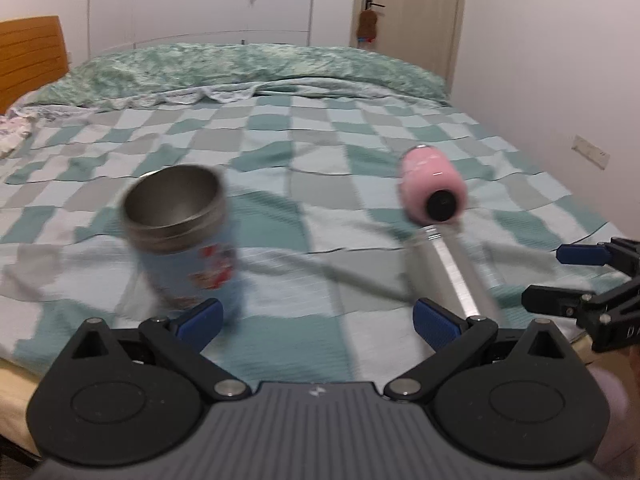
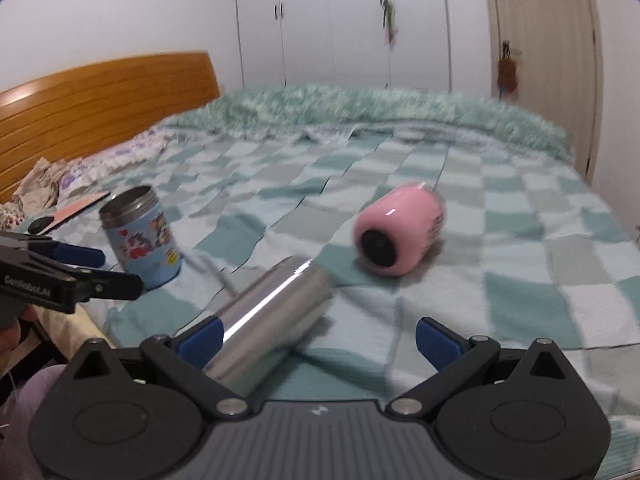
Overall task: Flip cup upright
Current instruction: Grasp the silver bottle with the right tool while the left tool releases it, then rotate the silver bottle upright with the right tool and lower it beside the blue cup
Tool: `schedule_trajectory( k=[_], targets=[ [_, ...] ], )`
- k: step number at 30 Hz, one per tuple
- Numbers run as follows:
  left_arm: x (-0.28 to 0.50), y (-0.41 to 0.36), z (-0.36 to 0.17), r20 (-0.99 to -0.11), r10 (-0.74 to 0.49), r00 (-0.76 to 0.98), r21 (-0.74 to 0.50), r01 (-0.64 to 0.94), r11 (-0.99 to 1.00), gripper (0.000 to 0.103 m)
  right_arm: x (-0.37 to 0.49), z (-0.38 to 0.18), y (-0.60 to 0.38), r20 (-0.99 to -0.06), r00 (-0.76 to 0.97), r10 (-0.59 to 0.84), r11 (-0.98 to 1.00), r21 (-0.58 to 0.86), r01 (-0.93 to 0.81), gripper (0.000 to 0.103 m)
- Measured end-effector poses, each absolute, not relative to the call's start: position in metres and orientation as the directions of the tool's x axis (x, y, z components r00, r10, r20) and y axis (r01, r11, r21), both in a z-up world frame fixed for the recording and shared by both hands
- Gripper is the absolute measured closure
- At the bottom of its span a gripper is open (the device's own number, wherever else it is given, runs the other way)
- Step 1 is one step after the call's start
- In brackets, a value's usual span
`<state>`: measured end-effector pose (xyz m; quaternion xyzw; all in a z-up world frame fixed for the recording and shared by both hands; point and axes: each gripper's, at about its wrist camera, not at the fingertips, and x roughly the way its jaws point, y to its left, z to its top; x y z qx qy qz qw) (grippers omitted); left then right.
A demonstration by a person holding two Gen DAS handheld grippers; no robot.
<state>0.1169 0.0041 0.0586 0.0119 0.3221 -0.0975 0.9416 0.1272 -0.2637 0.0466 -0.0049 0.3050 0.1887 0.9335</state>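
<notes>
Blue cup (image 2: 140,236) upright on bed (image 2: 520,240), ten o'clock | silver cup (image 2: 268,320) and pink cup (image 2: 400,232) lying sideways | left gripper (image 1: 316,320) wide open, empty | right gripper (image 2: 318,338) wide open, empty

This was a home bedroom. A wide bed covered in a green-and-white checked sheet (image 1: 320,152) filled the space, backed by an orange slatted wooden headboard (image 2: 104,96), tall white wardrobe doors (image 2: 340,24), a rumpled green quilt (image 1: 248,64) and a beige door (image 1: 412,4).

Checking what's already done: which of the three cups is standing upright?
The blue cartoon-printed cup, open mouth up. The pink cup and silver cup lie on their sides.
</notes>
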Motion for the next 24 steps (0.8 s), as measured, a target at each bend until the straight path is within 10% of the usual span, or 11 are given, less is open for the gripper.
schedule_trajectory(
  k=[14,24],
  targets=[
    [0.119,0.062,0.039,-0.575,-0.117,0.809,-0.023,0.127,0.992,0.0,0.193,0.023,-0.212,-0.738,0.586,0.333,0.942,0.24,-0.234,0.01],
    [0.118,0.08,0.031,-0.57,-0.12,0.813,-0.073,0.095,0.993,0.0,0.217,0.004,-0.216,-0.788,0.487,0.376,0.925,0.352,-0.145,0.034]
  ],
)
